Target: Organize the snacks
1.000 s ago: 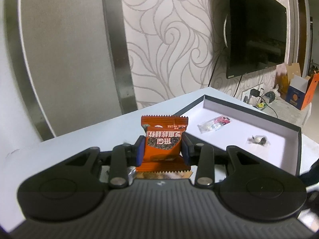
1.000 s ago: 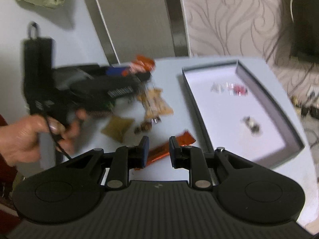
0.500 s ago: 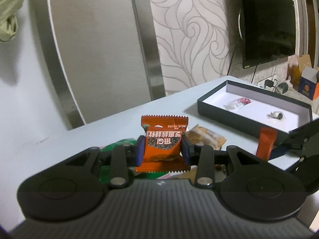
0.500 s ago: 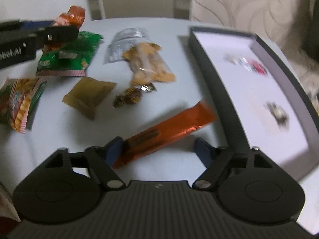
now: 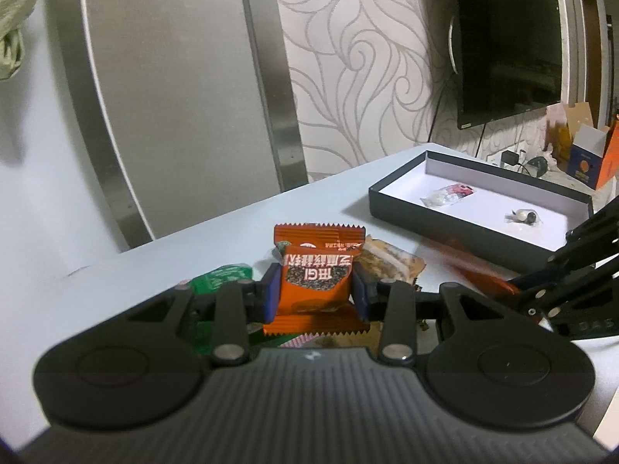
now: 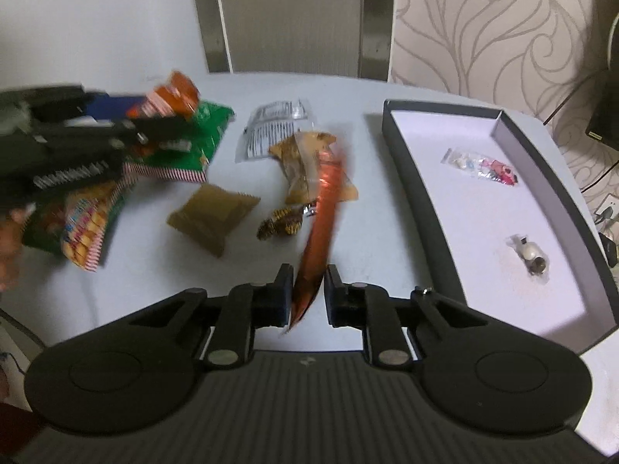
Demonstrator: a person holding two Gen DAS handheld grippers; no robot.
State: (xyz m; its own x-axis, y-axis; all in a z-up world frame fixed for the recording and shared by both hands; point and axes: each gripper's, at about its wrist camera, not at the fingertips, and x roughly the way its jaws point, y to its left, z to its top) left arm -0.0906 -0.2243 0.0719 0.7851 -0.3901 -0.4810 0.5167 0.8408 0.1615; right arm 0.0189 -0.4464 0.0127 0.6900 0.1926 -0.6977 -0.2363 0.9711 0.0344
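My left gripper (image 5: pixel 314 290) is shut on a small orange snack packet (image 5: pixel 317 270), held above the table; the packet also shows in the right wrist view (image 6: pixel 176 92). My right gripper (image 6: pixel 307 295) has closed on the near end of a long orange snack bar (image 6: pixel 321 224), which is blurred and points away from me, off the table. A dark shallow box (image 6: pixel 499 116) with a white floor stands to the right; it holds a small clear candy bag (image 6: pixel 481 162) and a small wrapped sweet (image 6: pixel 530 257).
Loose snacks lie on the pale table (image 6: pixel 387 232): green bags (image 6: pixel 182 150), a tan packet (image 6: pixel 211 218), a clear biscuit bag (image 6: pixel 305 166), a silver wrapper (image 6: pixel 274 127), a dark sweet (image 6: pixel 284 222). The left gripper body (image 6: pixel 65 143) hangs over the left.
My right gripper closed from wide open onto the orange bar and lifted it so it now points away. My left gripper kept the orange packet and shifted slightly.
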